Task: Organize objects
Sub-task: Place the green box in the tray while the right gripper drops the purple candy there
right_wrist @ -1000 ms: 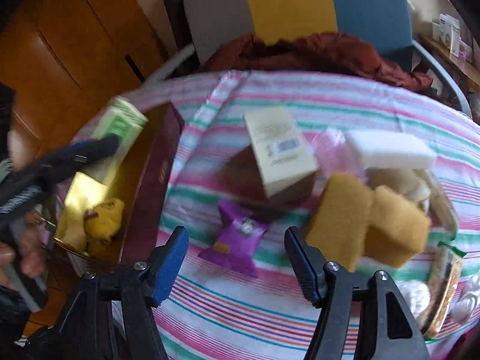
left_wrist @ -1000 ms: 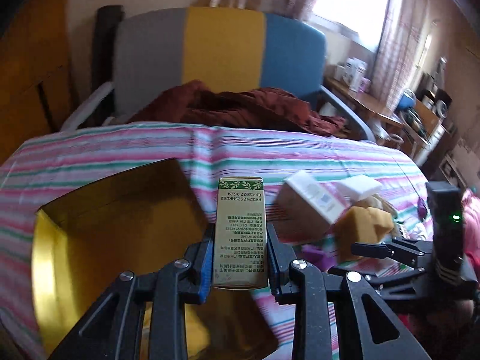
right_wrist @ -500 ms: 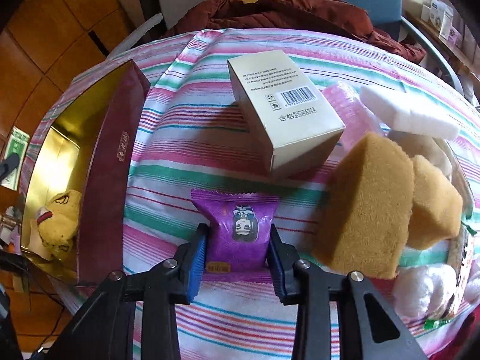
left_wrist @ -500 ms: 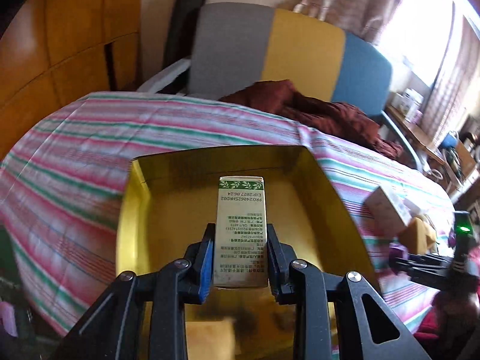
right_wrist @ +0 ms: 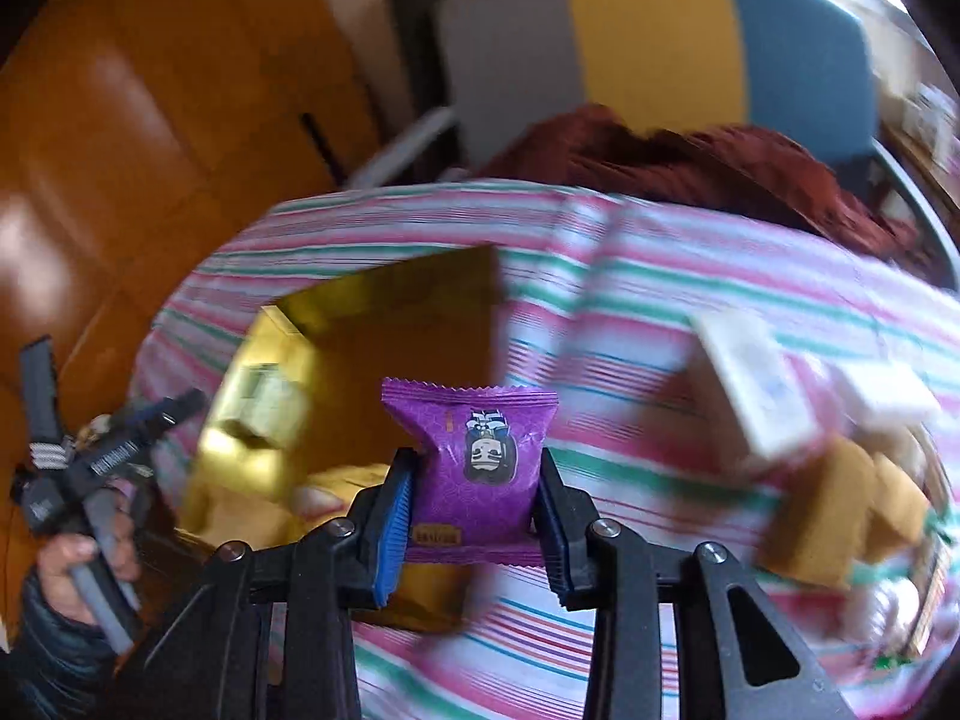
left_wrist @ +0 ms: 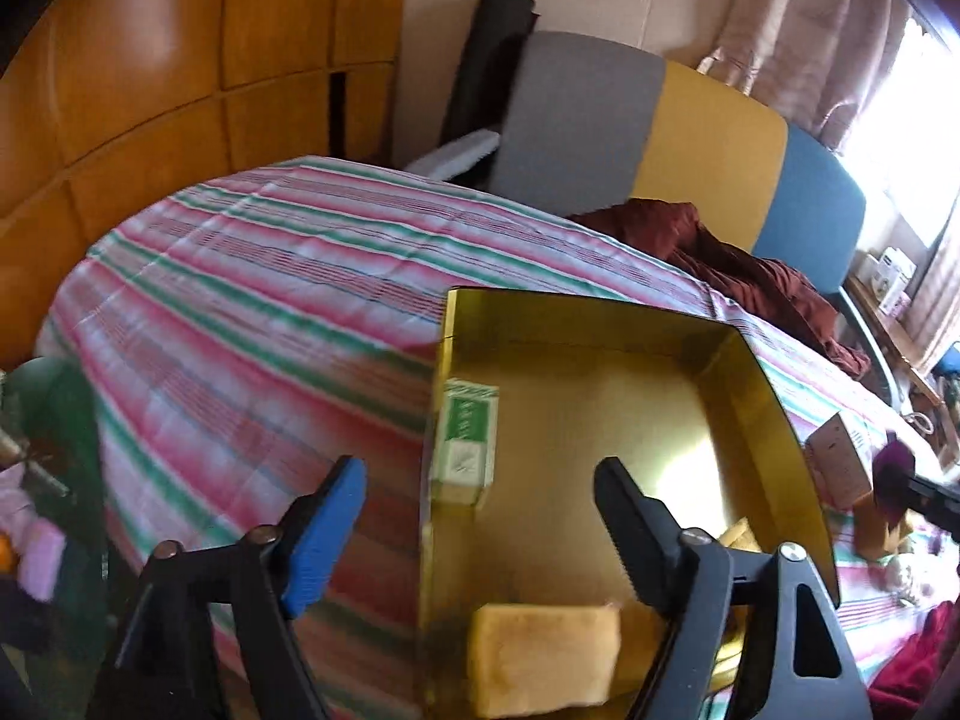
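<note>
My left gripper (left_wrist: 480,474) hangs over the left wall of the open gold box (left_wrist: 600,324), its jaws opening with nothing pressed between them. The green-and-white carton (left_wrist: 467,441) lies inside the box against that wall, just ahead of the fingertips. A yellow sponge (left_wrist: 543,657) sits at the box's near end. My right gripper (right_wrist: 477,462) is shut on a purple snack packet (right_wrist: 480,456), held in the air above the striped tablecloth, right of the gold box (right_wrist: 384,300). In the right wrist view a hand holds the left gripper (right_wrist: 174,408) at the far left.
A beige carton (right_wrist: 756,390), a white block (right_wrist: 888,396) and brown sponges (right_wrist: 828,516) lie on the right of the table. A grey, yellow and blue chair (left_wrist: 708,138) with a maroon cloth (left_wrist: 750,264) stands behind. Wooden panelling (left_wrist: 150,90) rises at the left.
The left gripper let go of the green carton, which now lies in the gold box, and shifted left. The right gripper closed on the purple packet and lifted it off the cloth.
</note>
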`<state>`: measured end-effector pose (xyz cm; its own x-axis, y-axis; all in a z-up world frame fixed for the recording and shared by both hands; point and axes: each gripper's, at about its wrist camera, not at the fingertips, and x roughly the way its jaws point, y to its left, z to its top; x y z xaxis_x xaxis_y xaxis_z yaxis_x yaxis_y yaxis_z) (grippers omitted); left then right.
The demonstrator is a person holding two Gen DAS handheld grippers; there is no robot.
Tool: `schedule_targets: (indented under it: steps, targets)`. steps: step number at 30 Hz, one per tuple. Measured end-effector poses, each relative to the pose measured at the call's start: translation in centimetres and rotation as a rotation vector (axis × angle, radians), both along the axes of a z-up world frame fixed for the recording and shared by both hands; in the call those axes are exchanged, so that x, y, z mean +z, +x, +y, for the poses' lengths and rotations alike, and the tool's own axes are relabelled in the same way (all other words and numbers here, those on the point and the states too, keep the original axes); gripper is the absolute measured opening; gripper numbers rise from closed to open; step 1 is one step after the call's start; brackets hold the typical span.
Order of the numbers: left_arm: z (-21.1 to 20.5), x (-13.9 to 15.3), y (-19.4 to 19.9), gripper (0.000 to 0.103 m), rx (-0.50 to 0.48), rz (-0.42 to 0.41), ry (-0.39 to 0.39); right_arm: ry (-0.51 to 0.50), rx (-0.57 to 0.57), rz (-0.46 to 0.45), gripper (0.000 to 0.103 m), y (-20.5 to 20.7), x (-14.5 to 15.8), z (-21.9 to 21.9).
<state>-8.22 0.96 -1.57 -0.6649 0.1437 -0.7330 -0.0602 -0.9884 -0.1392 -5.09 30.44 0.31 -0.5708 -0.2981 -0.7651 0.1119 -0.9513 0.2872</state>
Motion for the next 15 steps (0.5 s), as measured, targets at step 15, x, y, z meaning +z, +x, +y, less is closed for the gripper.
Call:
schedule_targets:
  steps: [15]
  targets:
    - [-2.3, 1.0, 3.4, 0.087, 0.056, 0.078, -0.021, 0.291, 0.055, 0.383, 0.073, 2.9, 4.9, -11.0]
